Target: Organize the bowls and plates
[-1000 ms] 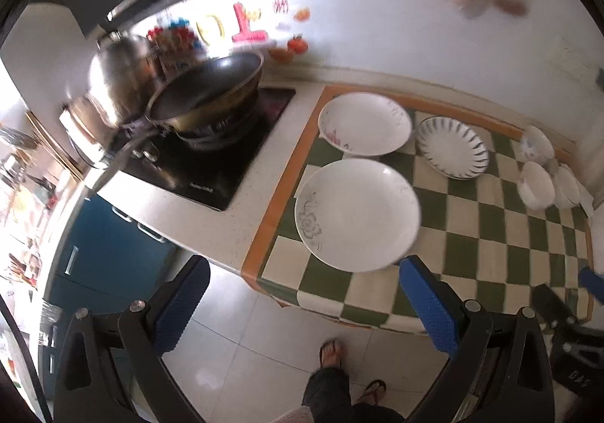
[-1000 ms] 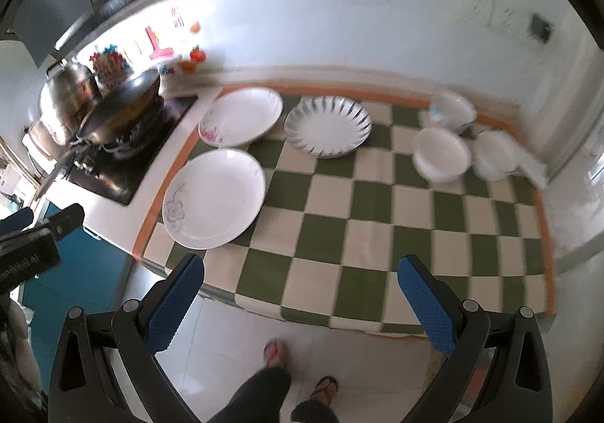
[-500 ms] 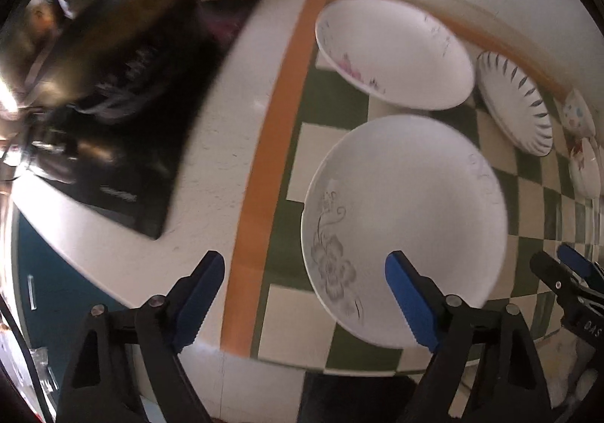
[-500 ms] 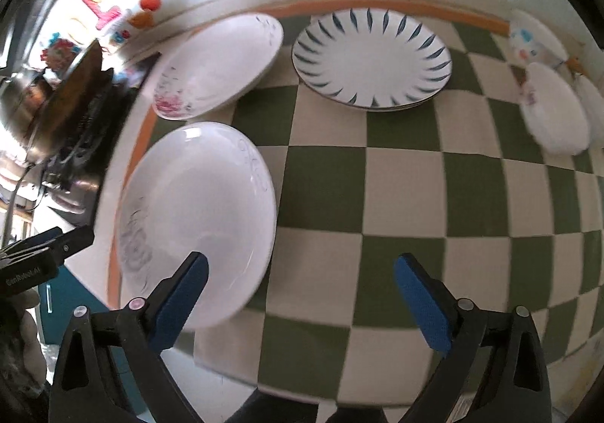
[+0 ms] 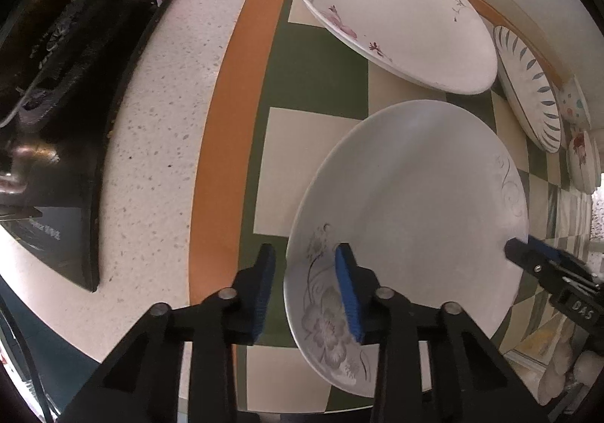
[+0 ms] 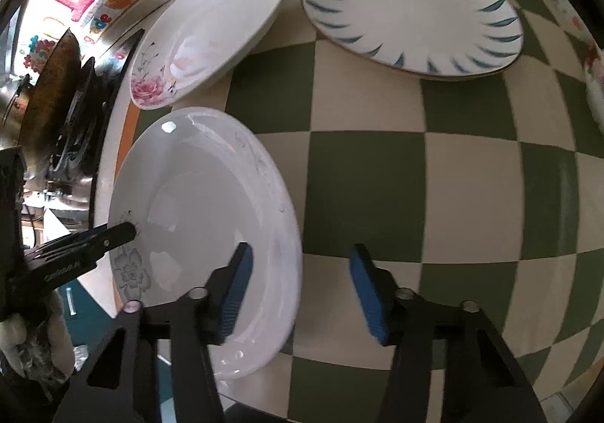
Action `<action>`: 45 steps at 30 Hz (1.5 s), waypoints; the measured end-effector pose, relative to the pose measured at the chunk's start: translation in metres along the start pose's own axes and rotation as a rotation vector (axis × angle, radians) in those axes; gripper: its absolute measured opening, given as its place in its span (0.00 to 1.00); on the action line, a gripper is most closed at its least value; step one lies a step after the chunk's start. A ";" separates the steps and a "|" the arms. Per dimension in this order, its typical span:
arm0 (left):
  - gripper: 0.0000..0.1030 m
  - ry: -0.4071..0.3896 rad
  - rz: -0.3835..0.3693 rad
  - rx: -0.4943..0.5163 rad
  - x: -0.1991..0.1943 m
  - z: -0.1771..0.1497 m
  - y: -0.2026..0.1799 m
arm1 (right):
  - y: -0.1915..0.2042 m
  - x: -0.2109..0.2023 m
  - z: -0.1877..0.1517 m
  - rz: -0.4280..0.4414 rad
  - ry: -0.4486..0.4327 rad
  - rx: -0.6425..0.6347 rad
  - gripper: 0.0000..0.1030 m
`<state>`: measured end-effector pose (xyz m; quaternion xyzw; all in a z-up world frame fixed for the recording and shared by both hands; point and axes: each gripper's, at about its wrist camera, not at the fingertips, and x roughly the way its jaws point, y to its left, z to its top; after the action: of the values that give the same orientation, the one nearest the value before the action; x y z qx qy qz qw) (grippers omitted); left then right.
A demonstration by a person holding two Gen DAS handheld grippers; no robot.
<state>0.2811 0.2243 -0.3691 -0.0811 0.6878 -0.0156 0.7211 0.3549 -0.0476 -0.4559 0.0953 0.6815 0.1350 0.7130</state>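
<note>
Between both closing tools' pads: grey-flower plate (image 5: 415,204) rim, neither clenched yet.

Bare checkered cloth (image 6: 396,174) lies open right of the grey-flower plate (image 6: 211,196) — rose plate (image 6: 204,34), leaf-patterned plate (image 6: 411,8) crowd behind.

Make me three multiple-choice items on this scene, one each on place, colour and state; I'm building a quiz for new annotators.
1. Where does the grey-flower plate lie?
A. on the stove
B. on the checked cloth, at its edge nearest the stove
C. stacked on the pink-flower plate

2. What colour are the leaf marks on the rimmed plate?
A. blue
B. red
C. yellow

3. How does the left gripper stand?
A. far from any plate
B. holding a bowl
C. straddling the grey-flower plate's rim

Answers: 1 B, the cloth lies under it; 2 A, blue strokes ring it; 3 C, one pad lies on either side of the rim, its jaws having just been closing.
</note>
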 end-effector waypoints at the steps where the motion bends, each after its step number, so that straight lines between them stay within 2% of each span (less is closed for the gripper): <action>1: 0.27 -0.002 -0.011 -0.004 0.000 0.001 0.001 | 0.001 0.002 0.000 0.009 0.008 0.002 0.36; 2: 0.25 -0.001 -0.023 -0.006 0.001 0.001 0.001 | 0.002 0.005 0.001 0.020 0.018 0.006 0.26; 4: 0.23 0.000 -0.025 -0.003 0.001 0.002 0.001 | 0.003 0.009 0.002 0.044 0.032 0.006 0.16; 6: 0.23 -0.005 -0.014 0.009 0.001 0.011 0.003 | 0.002 0.011 0.003 0.052 0.028 0.009 0.16; 15: 0.23 -0.041 -0.007 0.010 -0.008 -0.006 -0.023 | -0.017 0.006 -0.001 0.094 0.011 0.005 0.15; 22: 0.23 -0.061 -0.020 0.026 -0.017 -0.015 -0.060 | -0.043 -0.020 -0.001 0.100 -0.016 0.006 0.15; 29: 0.23 -0.074 -0.043 0.072 -0.027 -0.021 -0.116 | -0.087 -0.061 -0.010 0.089 -0.055 0.024 0.15; 35: 0.23 -0.054 -0.056 0.122 -0.018 -0.027 -0.161 | -0.135 -0.082 -0.020 0.075 -0.065 0.076 0.15; 39: 0.23 -0.035 -0.051 0.162 -0.005 -0.027 -0.190 | -0.167 -0.089 -0.028 0.060 -0.066 0.105 0.15; 45: 0.23 -0.008 -0.044 0.180 0.014 -0.025 -0.215 | -0.193 -0.086 -0.031 0.041 -0.051 0.131 0.15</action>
<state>0.2765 0.0082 -0.3545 -0.0312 0.6788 -0.0930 0.7277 0.3326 -0.2590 -0.4377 0.1590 0.6684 0.1025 0.7193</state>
